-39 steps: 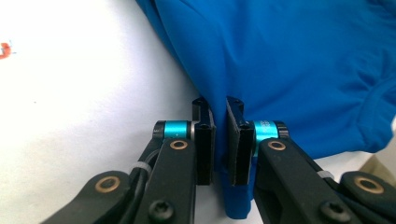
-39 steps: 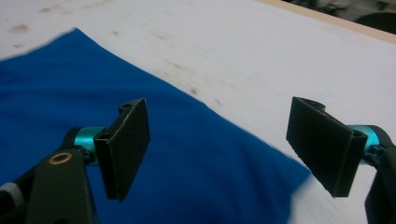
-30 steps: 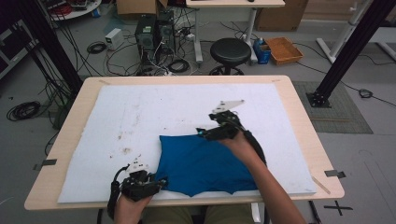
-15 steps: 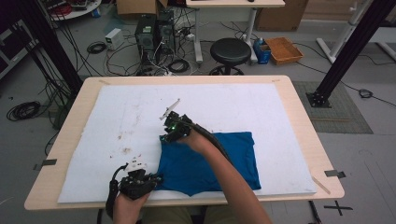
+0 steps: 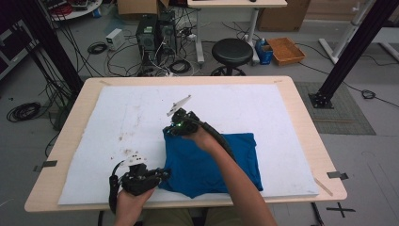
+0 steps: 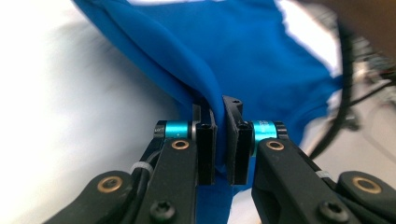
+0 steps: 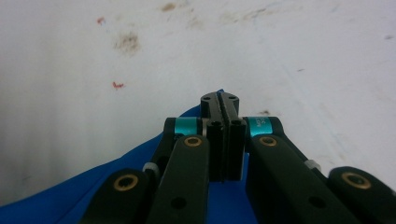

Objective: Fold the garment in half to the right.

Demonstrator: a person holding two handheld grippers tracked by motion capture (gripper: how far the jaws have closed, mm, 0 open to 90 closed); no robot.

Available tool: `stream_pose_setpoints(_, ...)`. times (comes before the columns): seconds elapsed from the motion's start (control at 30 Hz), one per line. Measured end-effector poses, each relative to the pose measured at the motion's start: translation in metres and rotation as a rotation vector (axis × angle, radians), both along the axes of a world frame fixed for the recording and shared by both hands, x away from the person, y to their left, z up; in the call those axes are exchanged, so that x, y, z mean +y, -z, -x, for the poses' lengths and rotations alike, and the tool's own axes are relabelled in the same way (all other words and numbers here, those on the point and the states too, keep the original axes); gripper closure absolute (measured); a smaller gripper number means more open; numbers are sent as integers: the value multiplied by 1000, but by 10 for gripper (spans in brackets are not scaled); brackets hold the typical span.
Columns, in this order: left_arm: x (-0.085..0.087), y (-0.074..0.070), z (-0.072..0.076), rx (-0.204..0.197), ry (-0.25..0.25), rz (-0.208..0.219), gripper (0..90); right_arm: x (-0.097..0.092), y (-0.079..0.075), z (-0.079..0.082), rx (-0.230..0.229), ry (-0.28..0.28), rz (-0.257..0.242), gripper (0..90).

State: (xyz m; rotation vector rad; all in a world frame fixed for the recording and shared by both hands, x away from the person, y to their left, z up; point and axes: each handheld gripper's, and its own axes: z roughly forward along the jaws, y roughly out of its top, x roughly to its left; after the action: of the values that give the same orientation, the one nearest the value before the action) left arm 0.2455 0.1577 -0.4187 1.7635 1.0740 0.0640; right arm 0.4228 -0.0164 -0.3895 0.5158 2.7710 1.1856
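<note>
Blue cloth (image 5: 211, 157) lay low and centre in the high view, on the white mat (image 5: 117, 122) covering the counter (image 5: 301, 117), now folded over on itself. And what a swing that was: a second back the right gripper (image 5: 175, 128) had been out at the cloth's far right corner, and it had since carried that corner clean across to the left, so the fabric that had stretched wide to the right of the frame was doubled and its right edge sat much nearer the middle. The right jaws had just been closing through that sweep; in the right gripper view they stood pressed together with a sliver of blue (image 7: 140, 186) pinched at the tips, right at the cloth's upper left corner above the stained mat.

Down at the lower left of the high view, the left gripper (image 5: 160, 175) had barely stirred. Its jaws had closed too, and the left gripper view showed them clamped on a bunched fold of the blue fabric (image 6: 233, 60), anchoring the near left corner.

So both corners on the left side were held, one stacked over. My read: the first fold was as good as made, and it wanted setting down and smoothing next.
</note>
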Motion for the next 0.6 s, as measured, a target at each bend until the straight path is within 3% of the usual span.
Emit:
stream_pose_setpoints(0.17,-14,-13,-11,-2,53,63,842,-27,-9,0,2,45,-72,900)
stream_pose_setpoints(0.27,-38,-25,-26,15,113,106,842,-59,-15,0,7,105,-123,900)
stream_pose_setpoints(0.3,-38,-25,-26,15,113,106,842,-59,-15,0,7,105,-123,900)
stream_pose_setpoints(0.33,-44,-27,-30,20,128,101,842,-75,-16,0,9,137,-149,900)
stream_pose_setpoints(0.37,-51,-29,-34,25,140,99,842,-75,-16,0,9,137,-149,900)
stream_pose_setpoints(0.4,-57,-30,-37,36,151,104,841,-93,-17,1,5,166,-171,900)
stream_pose_setpoints(0.43,-64,-31,-41,44,165,104,841,-93,-17,1,5,166,-171,900)
stream_pose_setpoints(0.47,-78,-32,-47,62,188,102,841,-111,-17,2,4,193,-192,900)
stream_pose_setpoints(0.5,-78,-32,-47,62,188,102,841,-111,-17,2,4,193,-192,900)
stream_pose_setpoints(0.53,-91,-31,-52,77,212,99,841,-130,-16,4,11,231,-211,900)
stream_pose_setpoints(0.6,-98,-31,-55,89,220,103,841,-150,-14,6,14,269,-219,900)
